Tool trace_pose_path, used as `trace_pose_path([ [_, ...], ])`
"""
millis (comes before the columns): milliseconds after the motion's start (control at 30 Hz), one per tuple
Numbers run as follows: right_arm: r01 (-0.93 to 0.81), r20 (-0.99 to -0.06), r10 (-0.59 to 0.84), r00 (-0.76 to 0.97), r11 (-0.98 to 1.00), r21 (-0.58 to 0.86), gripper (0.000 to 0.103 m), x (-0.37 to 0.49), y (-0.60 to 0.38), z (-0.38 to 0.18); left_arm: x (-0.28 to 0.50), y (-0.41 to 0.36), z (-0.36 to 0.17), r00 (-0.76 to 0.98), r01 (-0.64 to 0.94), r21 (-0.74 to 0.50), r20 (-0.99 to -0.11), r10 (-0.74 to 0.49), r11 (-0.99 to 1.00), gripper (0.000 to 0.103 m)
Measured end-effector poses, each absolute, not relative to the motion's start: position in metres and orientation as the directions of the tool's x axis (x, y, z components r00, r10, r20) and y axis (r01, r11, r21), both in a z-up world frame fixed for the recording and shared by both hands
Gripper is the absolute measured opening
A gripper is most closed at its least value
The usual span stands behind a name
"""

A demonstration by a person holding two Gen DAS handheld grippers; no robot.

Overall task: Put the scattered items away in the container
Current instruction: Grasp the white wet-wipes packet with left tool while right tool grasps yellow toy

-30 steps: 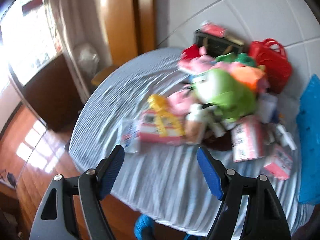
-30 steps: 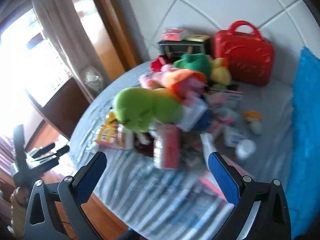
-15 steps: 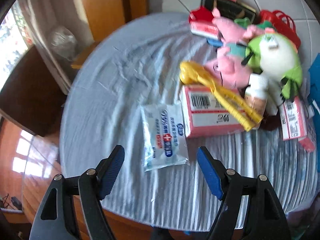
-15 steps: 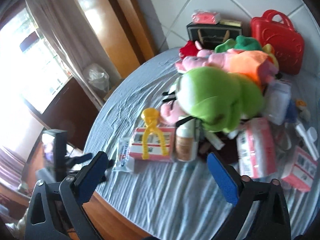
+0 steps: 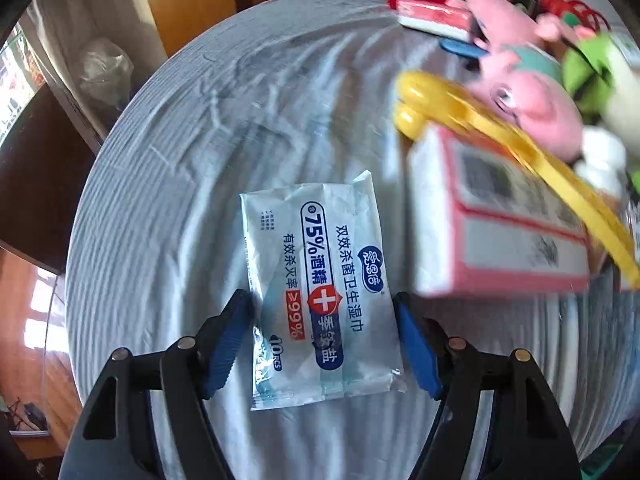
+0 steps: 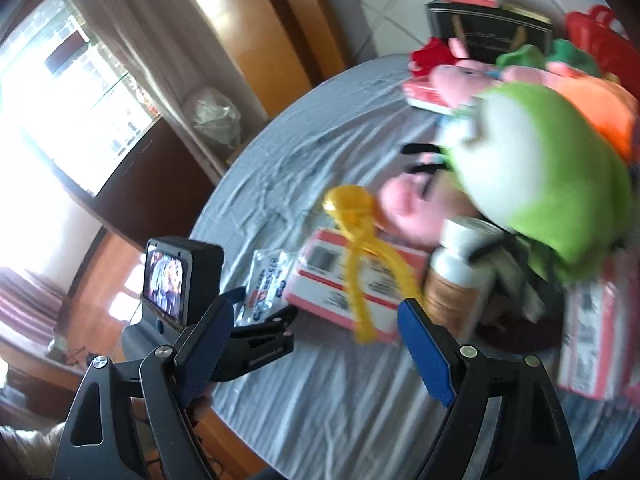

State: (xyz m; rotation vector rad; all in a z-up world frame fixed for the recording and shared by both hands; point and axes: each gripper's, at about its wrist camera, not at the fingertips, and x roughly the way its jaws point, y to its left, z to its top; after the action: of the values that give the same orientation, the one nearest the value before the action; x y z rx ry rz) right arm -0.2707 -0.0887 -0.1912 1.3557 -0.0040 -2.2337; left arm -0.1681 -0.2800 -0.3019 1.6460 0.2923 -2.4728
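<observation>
1. the round table [image 5: 160, 208] with its striped grey-blue cloth filled most of both views, and the scattered items were piled on its right side.
2. the green plush toy [image 6: 548, 184] was the biggest item; it lay on the pile, above the other things.
3. a red case [image 6: 600, 36] stood at the far edge by the tiled wall. we could not tell if it was open.
4. the pink plush toy [image 5: 532, 96] lay beside the green one, close to the pink and white box [image 5: 504, 232].
5. that box lay flat on the cloth, and yellow plastic tongs [image 5: 500, 144] lay across its top, touching it.
6. the pack of wet wipes [image 5: 320, 292] lay flat on the cloth, just left of the box and apart from the pile.
7. our left gripper [image 5: 322, 344] was spread wide, with one blue finger on each side of the pack's near end. a narrow gap showed at each finger, so it had hold of nothing.
8. our right gripper [image 6: 316, 356] was also wide apart and empty, above the cloth in front of the box.
9. a white-capped bottle [image 6: 460, 272] stood just right of the box.
</observation>
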Motion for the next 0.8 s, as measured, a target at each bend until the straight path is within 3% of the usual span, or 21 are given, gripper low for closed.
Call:
trace_pose_path([
  [133, 0.425, -0.839, -0.399, -0.370, -0.876, 0.229, 0.085, -0.297, -0.118, -0.201, -0.185, -0.304, -0.302, -0.384, 0.217, -0.055, -0.923, -0.034, -0.975, 0.072],
  [200, 0.396, -0.855, -0.364, -0.371, -0.894, 0.209, 0.080, -0.316, -0.126, -0.211, -0.197, -0.313, -0.304, -0.380, 0.195, -0.057, -0.925, -0.022, -0.979, 0.072],
  [267, 0.363, -0.874, -0.319, -0.367, -0.914, 0.182, 0.065, -0.334, -0.133, -0.223, -0.212, -0.319, -0.304, -0.385, 0.166, -0.058, -0.923, -0.010, -0.984, 0.072],
  [400, 0.305, -0.911, -0.231, -0.341, -0.944, 0.125, 0.064, -0.364, -0.143, -0.252, -0.235, -0.319, -0.305, -0.404, 0.100, -0.048, -0.915, 0.004, -0.994, 0.071],
  [533, 0.260, -0.936, -0.202, -0.290, -0.957, 0.126, 0.062, -0.379, -0.143, -0.279, -0.248, -0.317, -0.303, -0.429, 0.068, -0.056, -0.903, 0.021, -0.996, 0.053],
  [600, 0.254, -0.933, -0.216, -0.287, -0.956, 0.144, 0.055, -0.381, -0.144, -0.283, -0.251, -0.315, -0.302, -0.430, 0.058, -0.067, -0.902, 0.036, -0.996, 0.048],
  [667, 0.254, -0.930, -0.236, -0.283, -0.953, 0.165, 0.039, -0.385, -0.148, -0.286, -0.253, -0.314, -0.300, -0.434, 0.055, -0.079, -0.900, 0.047, -0.995, 0.040],
  [800, 0.270, -0.922, -0.240, -0.303, -0.950, 0.158, 0.033, -0.384, -0.152, -0.283, -0.248, -0.309, -0.285, -0.469, 0.054, -0.080, -0.882, 0.045, -0.995, 0.037],
])
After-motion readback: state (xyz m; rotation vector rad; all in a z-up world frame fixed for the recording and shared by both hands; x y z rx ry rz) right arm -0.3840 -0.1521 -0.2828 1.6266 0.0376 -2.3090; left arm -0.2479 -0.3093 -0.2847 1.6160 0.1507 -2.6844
